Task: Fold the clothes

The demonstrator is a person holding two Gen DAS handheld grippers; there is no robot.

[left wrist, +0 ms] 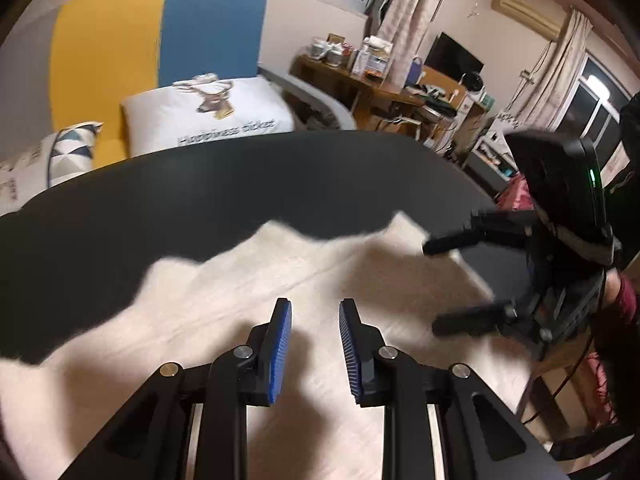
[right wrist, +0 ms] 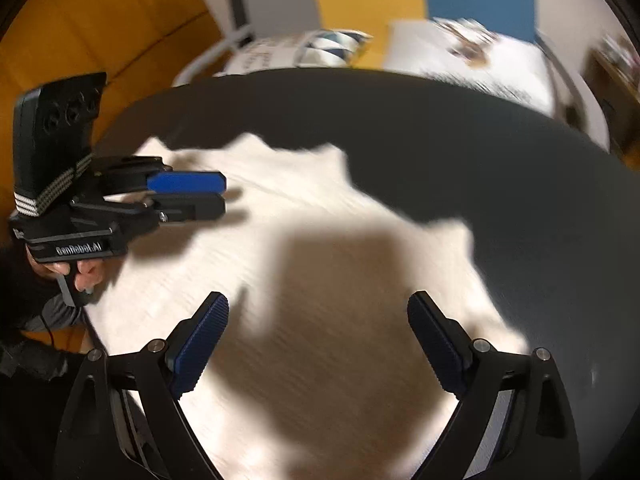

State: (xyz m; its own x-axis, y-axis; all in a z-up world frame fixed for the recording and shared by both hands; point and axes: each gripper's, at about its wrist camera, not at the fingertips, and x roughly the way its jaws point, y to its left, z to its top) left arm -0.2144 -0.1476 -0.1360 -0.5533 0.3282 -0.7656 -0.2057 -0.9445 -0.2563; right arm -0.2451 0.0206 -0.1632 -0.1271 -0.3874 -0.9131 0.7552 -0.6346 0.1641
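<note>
Garment (right wrist: 320, 280) lies on table (right wrist: 520, 160), pillows (left wrist: 208, 116) behind.

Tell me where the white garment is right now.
The white garment lies spread on the dark table, directly under both grippers in both wrist views; the left gripper hovers over its left edge, the right gripper over its middle.

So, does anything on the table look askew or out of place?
Only the white garment itself: its far edge runs wavy and uneven on the black table, not squared. Both the left gripper and the right gripper are open above it, holding nothing.
</note>
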